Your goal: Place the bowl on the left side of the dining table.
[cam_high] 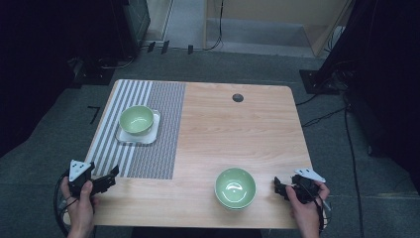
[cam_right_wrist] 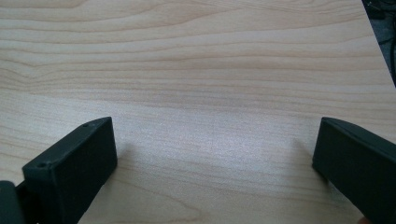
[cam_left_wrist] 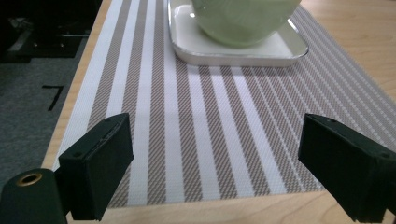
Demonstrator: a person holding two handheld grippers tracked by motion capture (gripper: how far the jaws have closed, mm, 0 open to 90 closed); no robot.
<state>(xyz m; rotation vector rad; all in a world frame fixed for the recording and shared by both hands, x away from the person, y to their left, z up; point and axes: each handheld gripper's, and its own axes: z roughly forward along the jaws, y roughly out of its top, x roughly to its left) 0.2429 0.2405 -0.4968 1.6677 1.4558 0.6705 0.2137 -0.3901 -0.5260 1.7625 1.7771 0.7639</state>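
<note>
Near green bowl (cam_high: 236, 187) sitting on bare tabletop (cam_high: 233, 134) toward 6 o'clock, just beside right gripper (cam_high: 282, 188) at its 3 o'clock. Looks like glazed ceramic or melamine: rigid, smooth, probably slippery, moderately heavy, likely to chip if knocked. Apparently two bowls nested, judging by the doubled rim at the bottom, so expect extra weight and a chance of the lower one staying behind. Best taken at the rim on the 3 o'clock side, one jaw inside and one outside the wall, pinched firmly and lifted level.

Second green bowl (cam_high: 136, 119) resting on a white square tray (cam_high: 153, 133) atop a striped placemat (cam_high: 148, 153), toward 10 o'clock. Left gripper (cam_high: 110, 177) hovering at the placemat's near edge, at 6 o'clock from that tray.

Jaws of both grippers standing wide apart, holding nothing.
</note>
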